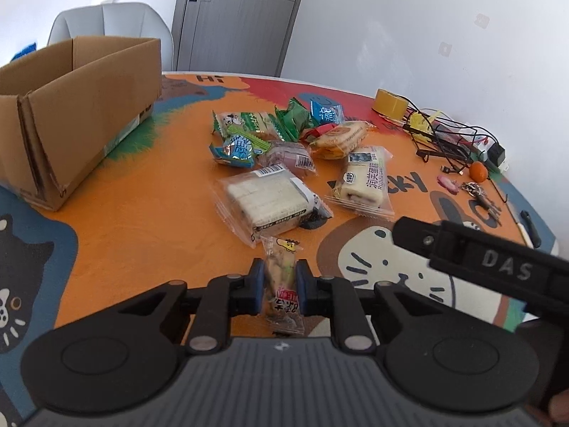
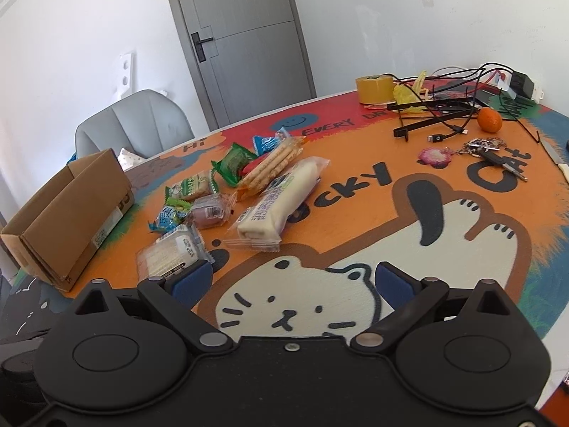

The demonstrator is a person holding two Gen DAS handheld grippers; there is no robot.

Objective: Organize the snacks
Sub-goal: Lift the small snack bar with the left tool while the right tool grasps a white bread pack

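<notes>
1. On the bench (image 1: 142,213), covered by an orange cartoon-cat mat, a loose pile of wrapped snacks sits near the middle
2. Left gripper (image 1: 280,281): jaws pressed onto a small clear snack packet (image 1: 282,277) with red label, pinched between the blue pads, packet upright and its top poking past the fingertips
3. Right gripper (image 2: 293,277): jaws spread wide, nothing between them, hanging over the white cat face on the mat
4. Cardboard box (image 1: 71,114) open, at the left side of the bench, well apart from the held packet; what is inside it cannot be seen
5. Pile contents: clear-wrapped white cake block (image 1: 270,199) nearest the left gripper, long white roll cake (image 1: 362,178) to its right, biscuit stick pack (image 1: 339,138) behind that, pink-purple pastry (image 1: 290,154), green packets (image 1: 293,121), blue packets (image 1: 234,149)
6. In the right view the white roll cake (image 2: 281,203) lies diagonal, its near end close to the cat drawing; cake block (image 2: 170,252) just beside the left blue pad of the right gripper
7. Far right of bench: tape roll (image 2: 375,87), tangle of black cables (image 2: 444,106), small orange (image 2: 489,120), keys with pink charm (image 2: 476,153)
8. Grey chair (image 2: 135,121) behind the bench, grey door (image 2: 245,42) shut
</notes>
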